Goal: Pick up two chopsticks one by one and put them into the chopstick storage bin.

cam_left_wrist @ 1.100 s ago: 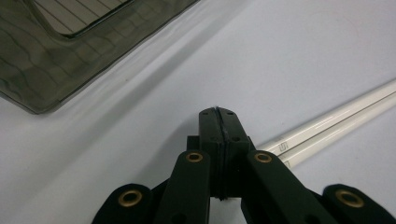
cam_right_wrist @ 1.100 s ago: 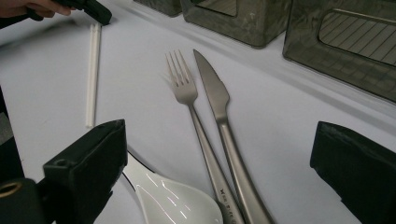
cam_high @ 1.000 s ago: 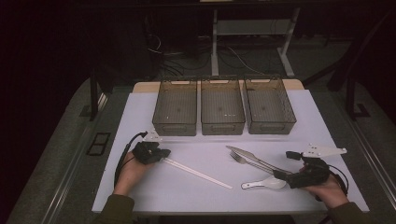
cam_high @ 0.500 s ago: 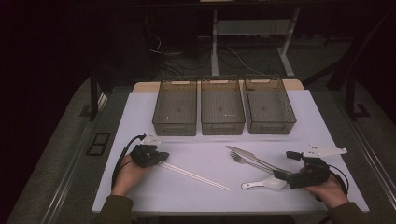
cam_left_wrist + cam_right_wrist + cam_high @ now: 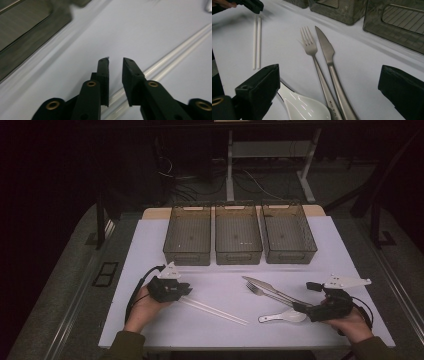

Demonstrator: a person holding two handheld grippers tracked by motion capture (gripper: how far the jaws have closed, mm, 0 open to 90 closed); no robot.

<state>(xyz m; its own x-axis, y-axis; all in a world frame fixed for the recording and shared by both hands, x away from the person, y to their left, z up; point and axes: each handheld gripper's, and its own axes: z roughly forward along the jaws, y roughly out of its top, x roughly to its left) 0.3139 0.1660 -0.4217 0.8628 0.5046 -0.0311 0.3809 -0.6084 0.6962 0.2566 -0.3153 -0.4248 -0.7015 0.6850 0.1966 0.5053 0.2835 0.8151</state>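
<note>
A pair of white chopsticks (image 5: 215, 310) lies on the white table (image 5: 150, 255), left of centre. My left gripper (image 5: 189, 290) hovers over their left end. In the left gripper view its jaws (image 5: 115, 62) have just been opening and stand a narrow gap apart. The chopsticks (image 5: 175, 56) run along the table beneath them, with nothing pinched. My right gripper (image 5: 300, 307) rests at the front right, its jaws (image 5: 329, 72) wide open. A fork (image 5: 309, 45), a knife (image 5: 325, 47) and a white spoon (image 5: 307, 108) lie on the table between and ahead of them.
Three dark see-through bins (image 5: 187, 235) (image 5: 238, 234) (image 5: 288, 232) stand in a row at the back of the table. The fork (image 5: 260, 292), knife (image 5: 265, 287) and spoon (image 5: 282, 316) lie right of centre. Dark floor and cables surround the table.
My left gripper has shifted a little to the right, toward the chopsticks' end. The right hand and the cutlery have stayed put.
</note>
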